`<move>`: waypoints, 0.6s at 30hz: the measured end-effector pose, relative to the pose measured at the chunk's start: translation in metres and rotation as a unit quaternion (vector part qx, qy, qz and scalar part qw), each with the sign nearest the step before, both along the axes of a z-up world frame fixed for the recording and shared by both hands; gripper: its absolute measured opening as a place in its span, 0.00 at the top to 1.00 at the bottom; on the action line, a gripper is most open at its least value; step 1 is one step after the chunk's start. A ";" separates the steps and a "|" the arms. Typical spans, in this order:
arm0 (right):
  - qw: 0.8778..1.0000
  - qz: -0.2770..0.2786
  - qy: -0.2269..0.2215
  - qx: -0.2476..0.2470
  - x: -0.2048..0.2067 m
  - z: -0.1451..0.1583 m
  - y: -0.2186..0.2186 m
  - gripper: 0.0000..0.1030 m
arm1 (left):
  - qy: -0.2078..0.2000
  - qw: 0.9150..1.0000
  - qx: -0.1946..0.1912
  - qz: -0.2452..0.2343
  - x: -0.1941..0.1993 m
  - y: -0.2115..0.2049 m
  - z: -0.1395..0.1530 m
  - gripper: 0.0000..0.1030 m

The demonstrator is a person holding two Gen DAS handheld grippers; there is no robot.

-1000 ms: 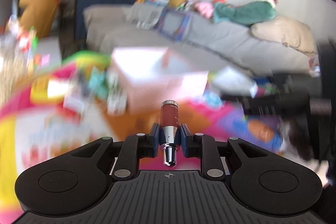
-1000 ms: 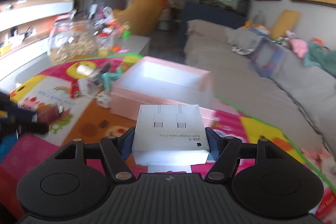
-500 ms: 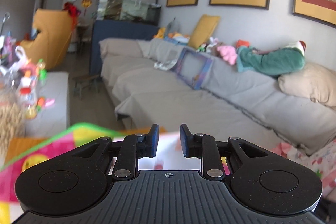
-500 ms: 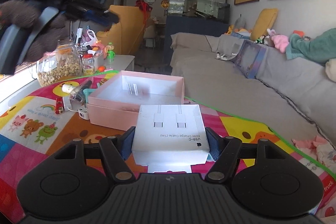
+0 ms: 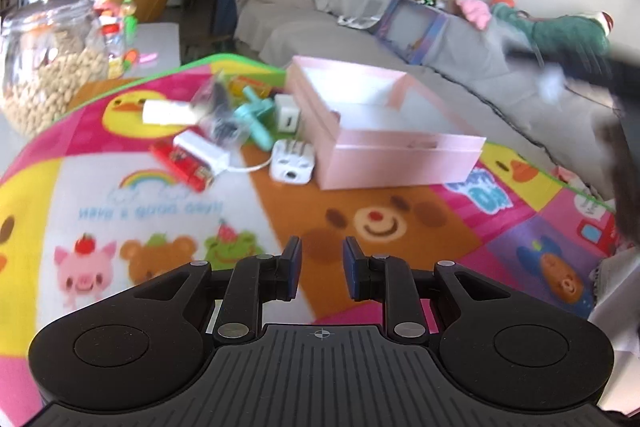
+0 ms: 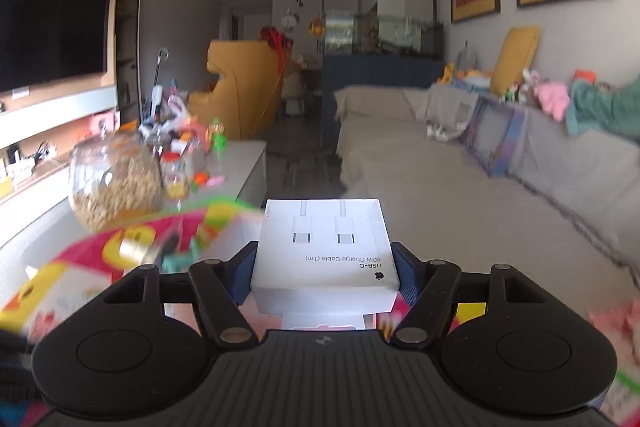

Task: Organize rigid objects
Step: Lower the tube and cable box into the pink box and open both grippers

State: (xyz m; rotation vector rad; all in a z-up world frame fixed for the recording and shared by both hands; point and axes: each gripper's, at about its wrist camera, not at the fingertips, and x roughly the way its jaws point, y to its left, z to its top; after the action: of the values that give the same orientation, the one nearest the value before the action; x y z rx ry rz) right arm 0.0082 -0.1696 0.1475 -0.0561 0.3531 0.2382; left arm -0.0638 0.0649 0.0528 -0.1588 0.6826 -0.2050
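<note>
Between the right gripper's (image 6: 324, 269) blue-padded fingers sits a flat, square white cardboard box (image 6: 325, 247), clamped on both sides; its lid shows two printed plugs and the words "USB-C 60W Charge Cable (1 m)" beside a small logo. Ahead of those fingers and to their left stands a round glass jar (image 6: 116, 183) filled with pale pellets, with a grey sofa (image 6: 460, 187) off to their right.

The left gripper (image 5: 319, 269) holds nothing: its fingers stand a narrow gap apart over a soft, brightly printed cartoon mat (image 5: 152, 223) with a bear face, a rainbow and mirrored blue lettering too blurred to read. Well ahead of these fingers lies an open pink rectangular box (image 5: 384, 135), smooth-walled with a white inside. Just left of that box lies a loose cluster: a white plug adapter (image 5: 291, 163), a white charger block (image 5: 202, 151) with its cord, a flat red pack (image 5: 180, 165), a teal plastic piece (image 5: 256, 119) and a crinkled clear bag (image 5: 220, 115). A blurred dark shape crosses the upper right of the left wrist view, above the sofa.
</note>
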 end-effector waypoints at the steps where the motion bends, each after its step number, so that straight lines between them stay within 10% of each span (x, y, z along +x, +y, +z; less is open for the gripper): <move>1: 1.000 -0.002 -0.017 0.000 0.011 0.006 0.006 0.31 | 0.000 1.000 0.000 0.005 -0.003 0.002 -0.003 0.76; 7: 0.997 -0.035 -0.071 -0.001 0.018 -0.003 0.035 0.11 | 0.003 0.999 -0.015 0.041 -0.005 0.028 -0.011 0.76; 18: 0.988 0.073 0.101 -0.088 -0.031 -0.095 0.060 0.08 | 0.032 0.993 -0.041 0.109 0.033 0.064 -0.021 0.76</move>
State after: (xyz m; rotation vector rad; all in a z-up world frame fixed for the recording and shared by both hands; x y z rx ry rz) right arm -0.0225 -0.1094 0.0522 -0.2330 0.5734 0.3581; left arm -0.0311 0.1288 0.0320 -0.3177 0.7154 -0.0181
